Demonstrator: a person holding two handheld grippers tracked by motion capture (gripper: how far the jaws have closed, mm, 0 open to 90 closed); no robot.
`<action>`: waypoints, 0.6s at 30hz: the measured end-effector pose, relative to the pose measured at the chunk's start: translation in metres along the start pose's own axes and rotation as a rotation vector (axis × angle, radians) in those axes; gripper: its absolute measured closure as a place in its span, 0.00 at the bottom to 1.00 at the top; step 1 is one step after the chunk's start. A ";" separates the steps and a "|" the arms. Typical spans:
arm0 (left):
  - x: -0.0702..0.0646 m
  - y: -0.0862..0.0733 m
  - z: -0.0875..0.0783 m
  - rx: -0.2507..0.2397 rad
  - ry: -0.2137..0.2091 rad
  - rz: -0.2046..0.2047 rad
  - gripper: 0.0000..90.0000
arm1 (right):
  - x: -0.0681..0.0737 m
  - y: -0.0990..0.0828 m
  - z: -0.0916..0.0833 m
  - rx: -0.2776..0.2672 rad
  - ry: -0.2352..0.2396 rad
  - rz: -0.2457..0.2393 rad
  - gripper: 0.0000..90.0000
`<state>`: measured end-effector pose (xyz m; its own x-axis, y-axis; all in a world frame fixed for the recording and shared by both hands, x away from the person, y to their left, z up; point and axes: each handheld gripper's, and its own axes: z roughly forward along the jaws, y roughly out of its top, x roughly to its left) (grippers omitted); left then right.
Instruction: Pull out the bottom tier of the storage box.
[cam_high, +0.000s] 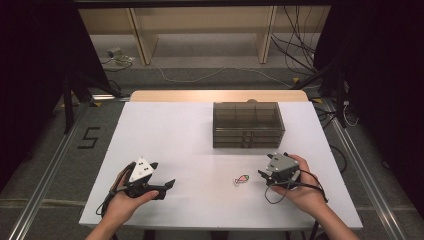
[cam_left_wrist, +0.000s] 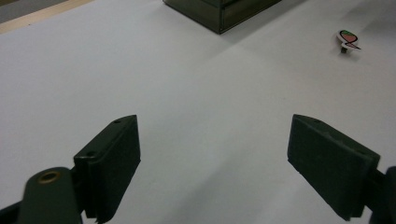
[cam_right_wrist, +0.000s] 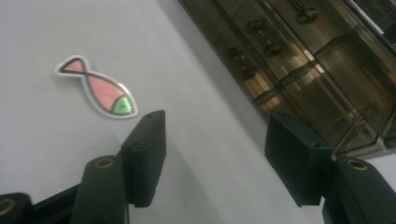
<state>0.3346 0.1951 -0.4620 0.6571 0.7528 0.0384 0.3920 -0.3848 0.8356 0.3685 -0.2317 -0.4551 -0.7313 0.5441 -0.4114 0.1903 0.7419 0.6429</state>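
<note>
I have the right claw (cam_high: 266, 176) low over the white bench (cam_high: 170, 145), jaws standing apart with nothing between them; the fish sticker (cam_high: 241, 179) lies flat on the bench just to its left, near but not touching; in the right gripper view the fish sticker (cam_right_wrist: 95, 88) sits up and to the left of my jaw tips, outside the gap; the left claw (cam_high: 167, 186) rests well apart on the other side, jaws wide and empty, which the left gripper view confirms, with the fish sticker (cam_left_wrist: 348, 39) far off at the upper right.

My worry is the sticker itself; it looks thin and lies flat, so I judge that jaws coming down on it will find no edge to bite and may just push it across the smooth surface; if I close from the present line the near jaw would likely land beside it, not around it; a skewed approach could bend or crease it, or flick it away.

The smoky drawer box (cam_high: 248, 124) stands behind the right claw; a careless lift or swing toward it could knock a drawer handle or nudge the box; the trailing cable (cam_high: 274, 196) by my right hand could also drag over the sticker and shift it.
</note>
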 end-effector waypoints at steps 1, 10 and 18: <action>0.000 0.000 0.000 0.001 0.000 -0.004 0.19 | 0.000 0.003 0.004 0.007 -0.012 -0.014 0.46; 0.001 -0.001 -0.002 0.002 0.003 0.001 0.19 | 0.002 0.021 0.042 0.088 -0.072 -0.159 0.49; 0.001 -0.001 -0.001 0.014 0.018 0.008 0.20 | 0.008 0.034 0.071 0.149 -0.123 -0.304 0.58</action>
<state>0.3334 0.1968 -0.4623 0.6488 0.7589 0.0551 0.3956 -0.3983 0.8276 0.4156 -0.1747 -0.4822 -0.6869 0.3256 -0.6498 0.0758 0.9212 0.3816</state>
